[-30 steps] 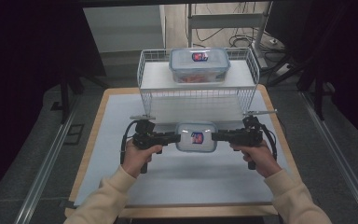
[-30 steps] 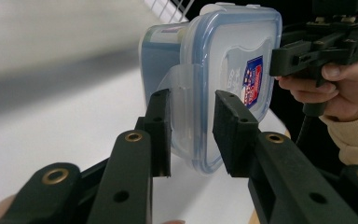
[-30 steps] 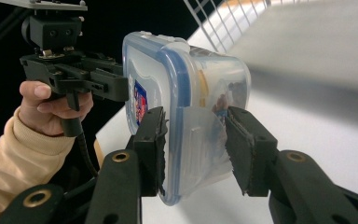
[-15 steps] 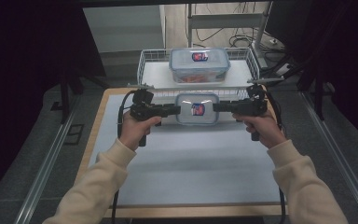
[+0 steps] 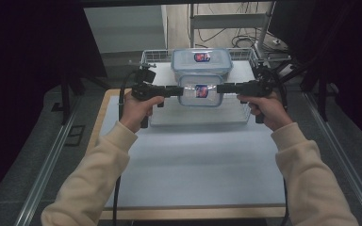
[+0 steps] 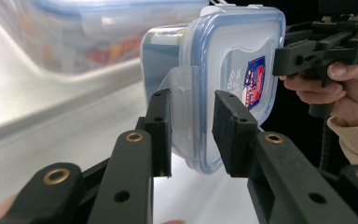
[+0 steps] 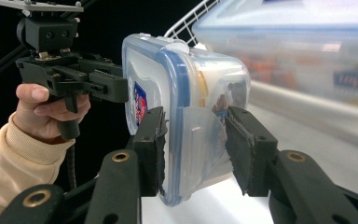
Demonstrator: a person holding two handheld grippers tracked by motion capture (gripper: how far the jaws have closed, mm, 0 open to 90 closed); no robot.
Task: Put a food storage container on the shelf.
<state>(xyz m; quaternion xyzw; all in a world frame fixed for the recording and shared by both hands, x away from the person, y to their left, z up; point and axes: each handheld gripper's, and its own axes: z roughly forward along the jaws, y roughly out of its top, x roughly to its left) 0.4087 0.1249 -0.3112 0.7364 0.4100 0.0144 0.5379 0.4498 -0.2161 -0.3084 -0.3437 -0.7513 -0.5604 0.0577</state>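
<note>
A small clear food container (image 5: 200, 89) with a blue-rimmed lid and a red-and-blue label hangs in the air between both grippers. My left gripper (image 5: 179, 90) grips its left end and my right gripper (image 5: 220, 88) grips its right end. In the left gripper view, the jaws (image 6: 191, 133) close over the container's (image 6: 228, 70) side latch flap. The right gripper view has the jaws (image 7: 193, 144) clamped across the container's (image 7: 186, 93) other latch flap. The container hovers above the front part of a white wire basket (image 5: 198, 117).
A larger clear container (image 5: 201, 59) with a blue-rimmed lid sits at the back of the basket, just behind the held one. The basket stands at the far end of a pale mat (image 5: 193, 160) on a wood-edged table. Dark floor and metal rails flank the table.
Both grippers have carried the small container up off the mat and away from the person. It now hangs over the basket's front instead of low before it.
</note>
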